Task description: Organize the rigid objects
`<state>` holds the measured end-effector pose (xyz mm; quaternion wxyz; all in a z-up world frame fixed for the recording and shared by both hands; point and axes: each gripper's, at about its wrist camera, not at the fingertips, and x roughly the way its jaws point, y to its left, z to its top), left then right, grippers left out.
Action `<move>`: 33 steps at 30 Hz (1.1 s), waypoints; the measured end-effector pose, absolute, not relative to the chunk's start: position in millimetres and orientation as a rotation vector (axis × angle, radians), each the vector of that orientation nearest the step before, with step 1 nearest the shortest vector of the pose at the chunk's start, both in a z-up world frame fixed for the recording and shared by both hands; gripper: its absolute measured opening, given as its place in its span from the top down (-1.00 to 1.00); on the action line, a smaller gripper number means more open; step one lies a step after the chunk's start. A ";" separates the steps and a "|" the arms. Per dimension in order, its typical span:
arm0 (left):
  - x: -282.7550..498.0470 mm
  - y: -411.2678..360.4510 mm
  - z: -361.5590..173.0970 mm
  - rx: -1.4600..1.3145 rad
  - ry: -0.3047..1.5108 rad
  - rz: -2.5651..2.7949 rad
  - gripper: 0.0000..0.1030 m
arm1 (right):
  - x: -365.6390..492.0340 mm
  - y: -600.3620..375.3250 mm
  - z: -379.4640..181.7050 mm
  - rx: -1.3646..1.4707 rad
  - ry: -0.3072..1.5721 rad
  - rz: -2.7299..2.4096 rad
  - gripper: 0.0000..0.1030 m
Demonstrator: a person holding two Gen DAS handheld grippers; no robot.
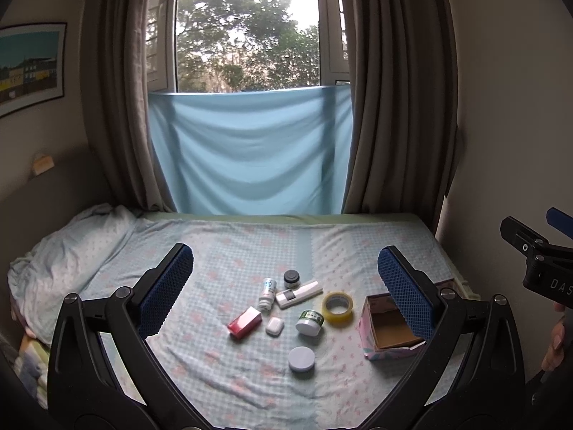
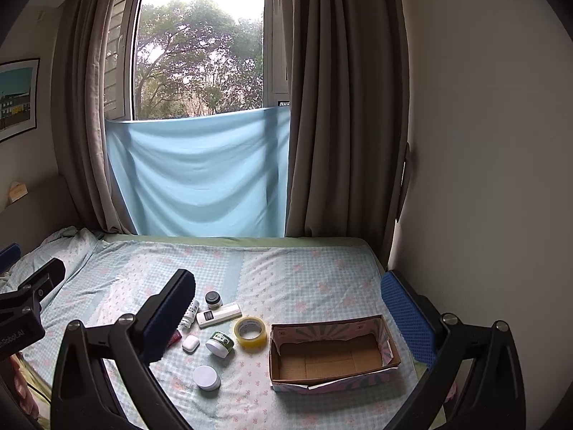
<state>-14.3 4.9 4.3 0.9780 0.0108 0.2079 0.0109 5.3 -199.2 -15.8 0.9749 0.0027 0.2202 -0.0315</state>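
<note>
Small rigid items lie on the bed: a red box (image 1: 244, 322), a white earbud case (image 1: 274, 326), a green-label jar (image 1: 309, 321), a white round tin (image 1: 302, 358), a yellow tape roll (image 1: 337, 306), a white remote (image 1: 299, 294), a white bottle (image 1: 267, 293) and a dark-lidded jar (image 1: 292, 278). An open, empty cardboard box (image 2: 333, 353) sits to their right. My left gripper (image 1: 286, 290) is open and empty, held above the items. My right gripper (image 2: 288, 317) is open and empty above the tape roll (image 2: 250, 332) and box.
The bed sheet (image 1: 229, 251) is pale blue with pink bows. A crumpled pillow (image 1: 71, 247) lies at the left. A wall (image 2: 483, 179) runs along the right bed edge. Curtains and a window with a blue cloth (image 1: 250, 150) stand behind.
</note>
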 end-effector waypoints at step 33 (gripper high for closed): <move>-13.2 3.8 2.4 0.031 0.406 0.022 -0.99 | 8.6 -193.8 -21.0 0.000 0.443 -0.056 -1.00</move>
